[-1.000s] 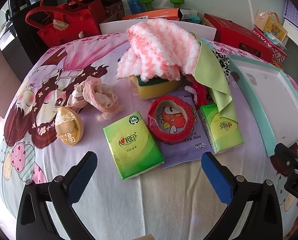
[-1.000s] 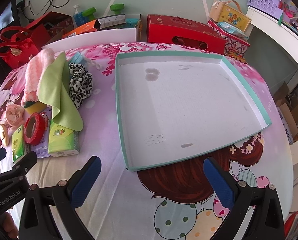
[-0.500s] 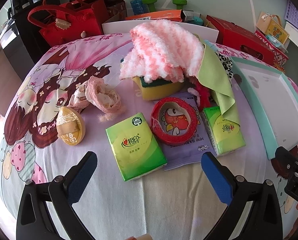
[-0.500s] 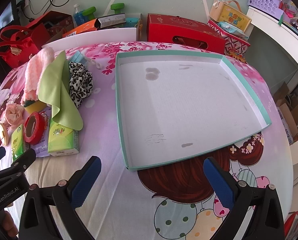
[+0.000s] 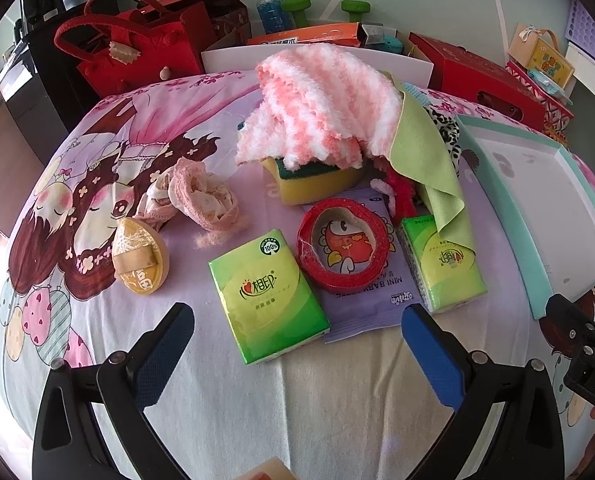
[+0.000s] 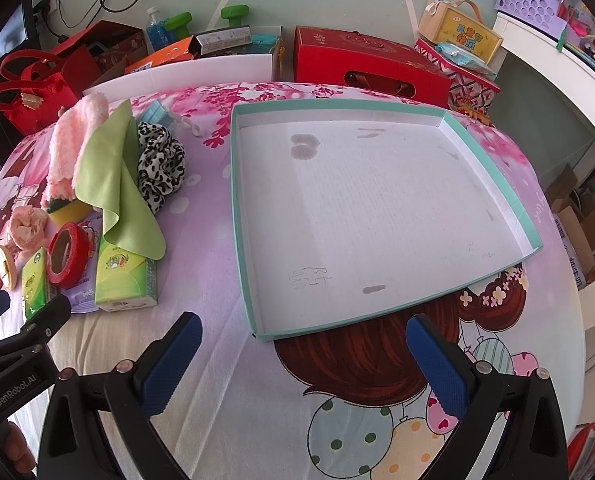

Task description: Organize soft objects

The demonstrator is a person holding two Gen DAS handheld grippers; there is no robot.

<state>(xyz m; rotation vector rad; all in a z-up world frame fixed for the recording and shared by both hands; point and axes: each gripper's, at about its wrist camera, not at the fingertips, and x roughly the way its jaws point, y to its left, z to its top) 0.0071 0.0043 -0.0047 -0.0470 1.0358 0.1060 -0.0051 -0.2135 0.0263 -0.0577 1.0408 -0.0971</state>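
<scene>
From my left wrist view, the pink-and-white fluffy cloth [image 5: 317, 108] drapes over the yellow sponge [image 5: 317, 184], hiding most of it, and the green cloth [image 5: 429, 160] covers the far end of the right tissue pack [image 5: 441, 264]. The leopard scrunchie [image 5: 445, 132] is mostly buried behind that cloth at 1 o'clock. The purple wipes packet [image 5: 371, 300] lies half hidden under the red tape roll [image 5: 343, 248].

The near tissue pack [image 5: 267, 292] sits between my left gripper [image 5: 293, 332] fingers, its long axis running from 5 toward 11 o'clock, just ahead of the tips. Both jaws are spread wide with nothing between them. At 10 o'clock lie the pink sock bundle [image 5: 193, 196] and a tan pad [image 5: 139, 256].

In the right wrist view, my right gripper [image 6: 301, 344] is likewise spread and empty, the teal-rimmed tray [image 6: 241, 216] at 12 o'clock, its near edge just ahead of the tips. Bare bedsheet [image 6: 201, 248] separates tray and pile.
</scene>
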